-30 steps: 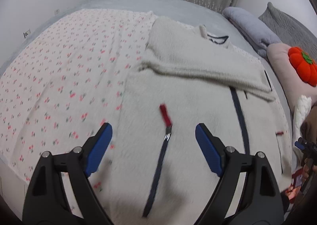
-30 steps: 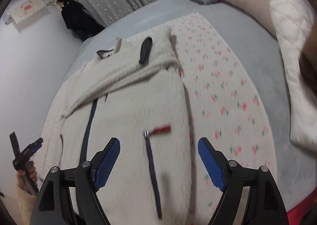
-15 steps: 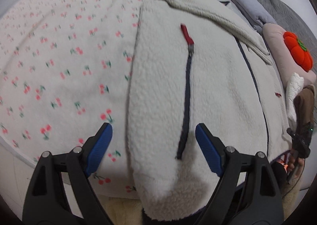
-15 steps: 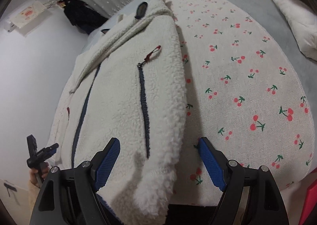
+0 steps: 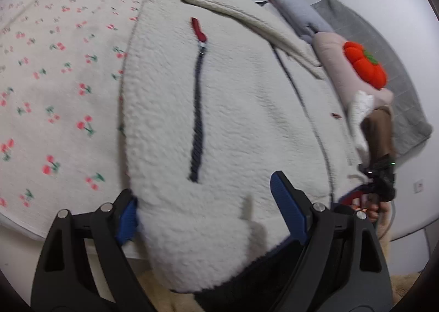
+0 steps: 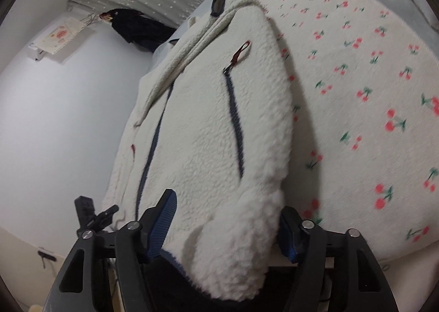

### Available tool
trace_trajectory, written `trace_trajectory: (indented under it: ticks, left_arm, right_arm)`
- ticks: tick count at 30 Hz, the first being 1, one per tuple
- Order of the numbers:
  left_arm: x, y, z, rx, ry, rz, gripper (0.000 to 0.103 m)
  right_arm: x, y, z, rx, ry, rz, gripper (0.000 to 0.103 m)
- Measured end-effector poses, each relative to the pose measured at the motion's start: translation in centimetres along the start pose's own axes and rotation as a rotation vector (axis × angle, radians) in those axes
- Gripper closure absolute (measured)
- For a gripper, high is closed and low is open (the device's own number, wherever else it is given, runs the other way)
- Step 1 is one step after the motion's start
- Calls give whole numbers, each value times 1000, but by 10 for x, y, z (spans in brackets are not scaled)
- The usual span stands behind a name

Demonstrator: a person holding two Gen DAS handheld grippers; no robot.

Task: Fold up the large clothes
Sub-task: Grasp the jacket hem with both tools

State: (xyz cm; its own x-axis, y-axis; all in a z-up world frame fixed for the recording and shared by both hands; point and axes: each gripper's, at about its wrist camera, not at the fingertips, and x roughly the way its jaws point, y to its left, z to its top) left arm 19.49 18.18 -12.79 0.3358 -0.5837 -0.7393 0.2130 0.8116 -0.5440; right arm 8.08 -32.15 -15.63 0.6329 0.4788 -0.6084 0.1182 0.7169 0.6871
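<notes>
Cream fleece jacket (image 5: pixel 247 120) flat on bed, front up, sleeve folded across chest, hem overhanging edge.

Fleece jacket (image 5: pixel 247 120) between tool (image 5: pixel 208 210) pads (blurred)

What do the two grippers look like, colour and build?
Both match: the left gripper and right gripper have black cut-out frames, silver screws at the joints, and fingers faced with ribbed blue pads. No cables or markings are visible on either.
</notes>
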Motion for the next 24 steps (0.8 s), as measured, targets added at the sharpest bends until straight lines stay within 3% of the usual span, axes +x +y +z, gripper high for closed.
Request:
trace_trajectory:
  ticks: [3, 8, 12, 16, 24]
  left_arm:
    - [3, -3, -7, -19, 9, -100, 22]
    - [10, -2, -8, -62, 2, -179, 28]
    - [14, 0, -9, -93, 13, -213, 47]
    - [10, 8, -12, -156, -11, -202, 78]
    - [-52, -37, -7, -91, -269, -194, 83]
  right_arm:
    - [3, 1, -8, 9, 10, 44, 43]
    - [12, -4, -11, 58, 36, 123, 54]
    - [18, -3, -8, 77, 46, 134, 68]
    - [17, 7, -8, 54, 27, 111, 90]
    - [-45, 73, -3, -160, -262, 85, 94]
